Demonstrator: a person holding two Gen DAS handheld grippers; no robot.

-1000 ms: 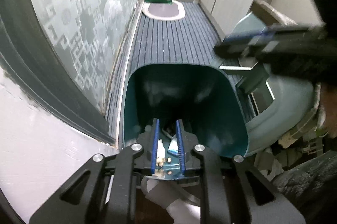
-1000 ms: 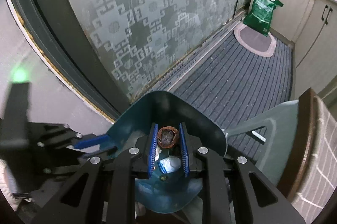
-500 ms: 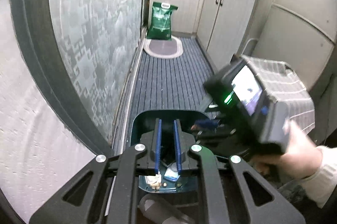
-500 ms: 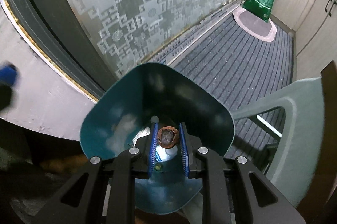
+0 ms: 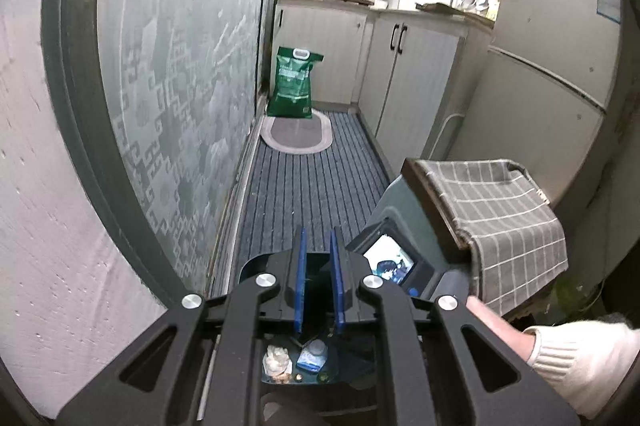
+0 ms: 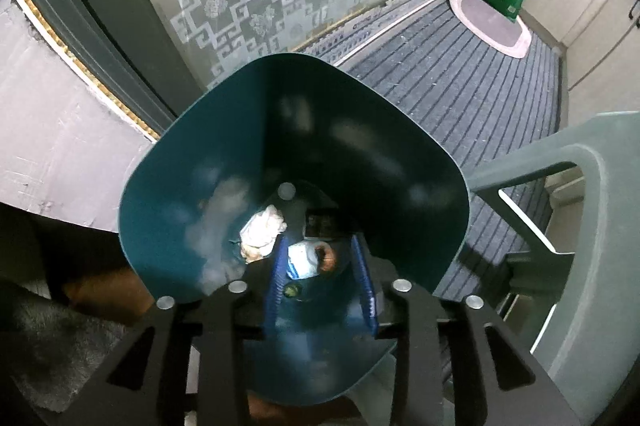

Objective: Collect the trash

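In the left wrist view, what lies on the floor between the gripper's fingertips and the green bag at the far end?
In the left wrist view, past the left gripper comes bare striped floor mat, then an oval rug directly in front of the green bag.

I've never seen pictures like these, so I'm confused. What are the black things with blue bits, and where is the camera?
There is no robot here. A person holds a grabbing tool in each hand, and each tool carries a wide-eyed camera looking along its two blue jaws. One picture comes from the left tool, looking along a kitchen floor. Its jaws stand slightly apart with nothing between them. Beside it you can see the person's right hand. The other picture comes from the right tool, looking down into a teal bin. Its jaws are open and empty. In the bin lie a crumpled tissue, a blue-and-white wrapper and a small brown scrap.
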